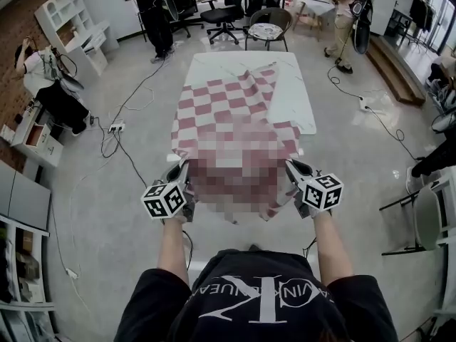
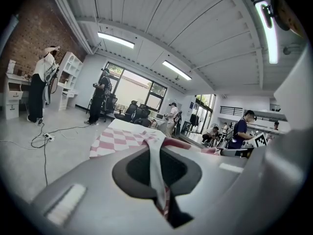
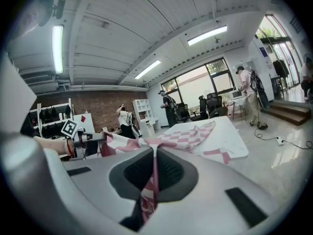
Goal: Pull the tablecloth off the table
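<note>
The white worktop [image 1: 296,95] stands in the middle of the floor, running away from the person. Its far end and right side already lie bare. The red-and-white checked tablecloth [image 1: 228,105] is rumpled and drawn toward the near end. It covers mainly the left and middle of the top, and its near part hangs in the air between the worktop and the person. By my reading the pull is roughly half done. The cloth is gripped and partly dragged off, but a good stretch of it lies on the top and has yet to slide clear over the near edge.

The left claw [image 1: 179,172] grips the near left corner of the cloth. In the left gripper view its jaws are pressed together with a thin fold of checked fabric pinched between them. The right claw [image 1: 295,171] grips the near right corner in the same way, fully closed on a narrow pleat of the cloth. The fabric stretches between the two claws.
</note>
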Demonstrator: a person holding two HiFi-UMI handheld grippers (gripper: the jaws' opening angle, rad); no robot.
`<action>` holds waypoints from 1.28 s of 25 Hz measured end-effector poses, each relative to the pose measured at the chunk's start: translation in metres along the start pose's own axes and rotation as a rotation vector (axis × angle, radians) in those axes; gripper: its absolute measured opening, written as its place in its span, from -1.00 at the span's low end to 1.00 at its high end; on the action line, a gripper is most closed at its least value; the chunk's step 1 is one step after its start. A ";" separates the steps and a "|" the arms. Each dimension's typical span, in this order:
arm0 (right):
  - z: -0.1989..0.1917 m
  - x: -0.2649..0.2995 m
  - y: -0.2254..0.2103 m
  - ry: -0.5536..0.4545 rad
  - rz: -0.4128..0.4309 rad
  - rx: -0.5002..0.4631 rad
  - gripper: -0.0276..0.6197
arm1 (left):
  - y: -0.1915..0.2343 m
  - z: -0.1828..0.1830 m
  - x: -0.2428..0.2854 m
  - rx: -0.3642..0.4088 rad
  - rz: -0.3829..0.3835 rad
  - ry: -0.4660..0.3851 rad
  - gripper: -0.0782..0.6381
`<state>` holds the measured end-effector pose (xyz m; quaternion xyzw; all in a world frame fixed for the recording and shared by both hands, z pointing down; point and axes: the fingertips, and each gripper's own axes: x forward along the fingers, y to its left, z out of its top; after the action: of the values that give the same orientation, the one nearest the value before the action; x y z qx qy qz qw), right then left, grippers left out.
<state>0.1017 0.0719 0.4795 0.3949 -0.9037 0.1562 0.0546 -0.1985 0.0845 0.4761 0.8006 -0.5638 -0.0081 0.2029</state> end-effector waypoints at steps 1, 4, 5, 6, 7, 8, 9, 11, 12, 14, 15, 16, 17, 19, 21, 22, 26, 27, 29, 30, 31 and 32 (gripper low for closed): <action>0.000 0.000 0.001 -0.003 -0.002 0.002 -0.88 | 0.000 0.001 0.000 0.001 -0.004 0.001 -0.74; 0.004 -0.003 0.004 -0.007 -0.015 0.014 -0.88 | -0.002 0.006 -0.002 0.003 -0.015 0.006 -0.74; 0.008 -0.005 0.005 -0.008 -0.018 0.017 -0.88 | -0.003 0.009 -0.003 0.003 -0.017 0.009 -0.74; 0.011 -0.006 0.007 -0.008 -0.019 0.018 -0.88 | -0.003 0.013 -0.004 0.004 -0.019 0.012 -0.74; 0.014 -0.007 0.010 -0.007 -0.020 0.018 -0.88 | -0.004 0.016 -0.005 0.004 -0.021 0.016 -0.74; 0.016 -0.008 0.011 -0.004 -0.022 0.017 -0.88 | -0.005 0.018 -0.006 0.004 -0.024 0.020 -0.74; 0.017 -0.009 0.012 -0.001 -0.026 0.017 -0.88 | -0.006 0.020 -0.007 0.006 -0.028 0.024 -0.74; 0.020 -0.011 0.013 0.003 -0.038 0.023 -0.88 | -0.008 0.022 -0.008 0.013 -0.033 0.035 -0.74; 0.021 -0.012 0.014 0.004 -0.042 0.028 -0.88 | -0.009 0.024 -0.009 0.016 -0.033 0.040 -0.74; 0.023 -0.012 0.017 0.004 -0.046 0.036 -0.88 | -0.009 0.028 -0.011 0.017 -0.033 0.043 -0.74; 0.023 -0.013 0.018 0.003 -0.046 0.040 -0.88 | -0.009 0.030 -0.012 0.016 -0.033 0.042 -0.74; 0.024 -0.014 0.019 0.000 -0.047 0.043 -0.88 | -0.010 0.031 -0.012 0.015 -0.035 0.041 -0.74; 0.026 -0.015 0.020 -0.003 -0.049 0.047 -0.88 | -0.010 0.032 -0.013 0.014 -0.038 0.039 -0.74; 0.028 -0.017 0.022 -0.007 -0.054 0.052 -0.88 | -0.012 0.033 -0.015 0.011 -0.044 0.037 -0.74; 0.031 -0.019 0.024 -0.011 -0.058 0.054 -0.88 | -0.012 0.033 -0.018 0.006 -0.049 0.037 -0.74; 0.032 -0.020 0.025 -0.013 -0.060 0.054 -0.88 | -0.013 0.033 -0.019 0.003 -0.051 0.037 -0.74; 0.031 -0.023 0.029 -0.015 -0.065 0.060 -0.88 | -0.013 0.027 -0.025 -0.006 -0.050 0.043 -0.74; 0.029 -0.025 0.032 -0.017 -0.066 0.062 -0.88 | -0.013 0.025 -0.028 -0.006 -0.050 0.045 -0.74; 0.024 -0.032 0.038 -0.021 -0.071 0.061 -0.88 | -0.016 0.020 -0.036 -0.002 -0.054 0.042 -0.74; 0.019 -0.039 0.044 -0.023 -0.073 0.059 -0.88 | -0.018 0.016 -0.044 0.000 -0.057 0.039 -0.74; 0.013 -0.050 0.052 -0.025 -0.075 0.057 -0.88 | -0.023 0.010 -0.055 0.002 -0.061 0.036 -0.74; 0.005 -0.063 0.062 -0.028 -0.077 0.057 -0.88 | -0.028 0.003 -0.070 0.004 -0.065 0.034 -0.74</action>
<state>0.0991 0.1542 0.4463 0.4330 -0.8837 0.1741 0.0367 -0.1991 0.1548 0.4487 0.8190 -0.5340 0.0000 0.2102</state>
